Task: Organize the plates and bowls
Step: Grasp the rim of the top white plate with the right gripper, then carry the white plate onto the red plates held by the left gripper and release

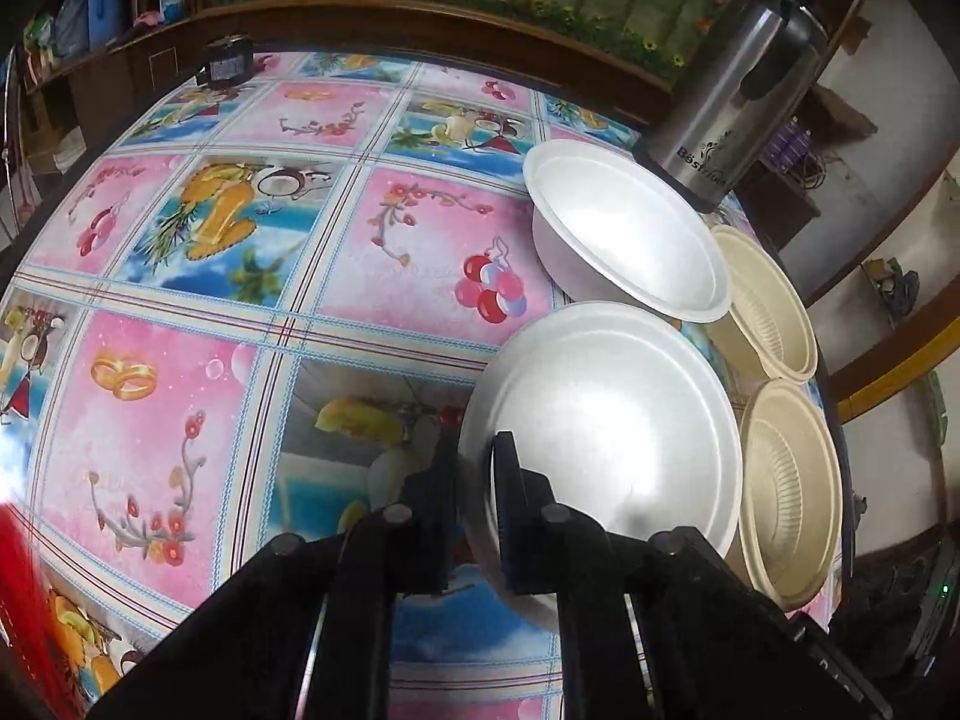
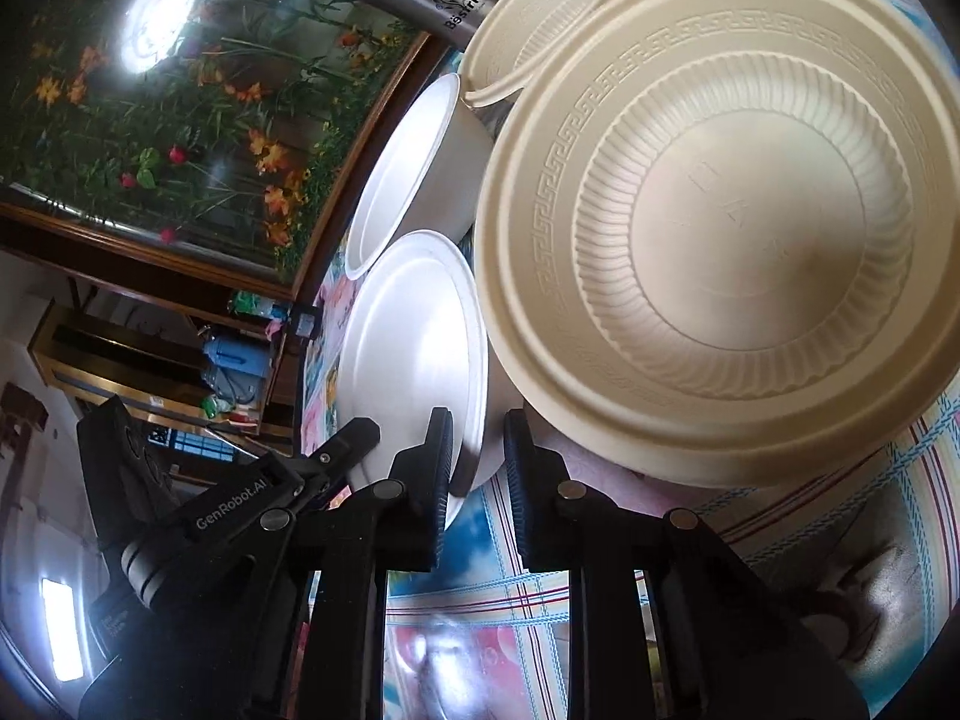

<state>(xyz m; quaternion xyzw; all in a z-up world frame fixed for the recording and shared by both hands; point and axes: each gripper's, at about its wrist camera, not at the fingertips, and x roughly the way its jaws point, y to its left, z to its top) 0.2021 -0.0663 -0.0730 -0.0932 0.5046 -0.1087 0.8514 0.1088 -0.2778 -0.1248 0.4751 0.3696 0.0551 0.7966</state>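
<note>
Fingers of the left gripper [image 1: 477, 516] pinch the near white bowl's [image 1: 606, 420] rim on the table [image 1: 180, 390]; next lift and stack it. Right gripper [image 2: 477, 480], narrow and empty, waits beside the cream bowl [image 2: 720, 228].

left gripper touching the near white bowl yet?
Touching. Left wrist view: the left gripper has its fingers on both sides of the near white bowl's rim, closed on it.

- White foam bowl [image 1: 624, 228]: upright, beside the near white bowl.
- Near white bowl [image 1: 600, 420]: tilted.
- Two cream ribbed bowls [image 1: 762, 300] [image 1: 786, 480]: upright, side by side, along bench edge.
</note>
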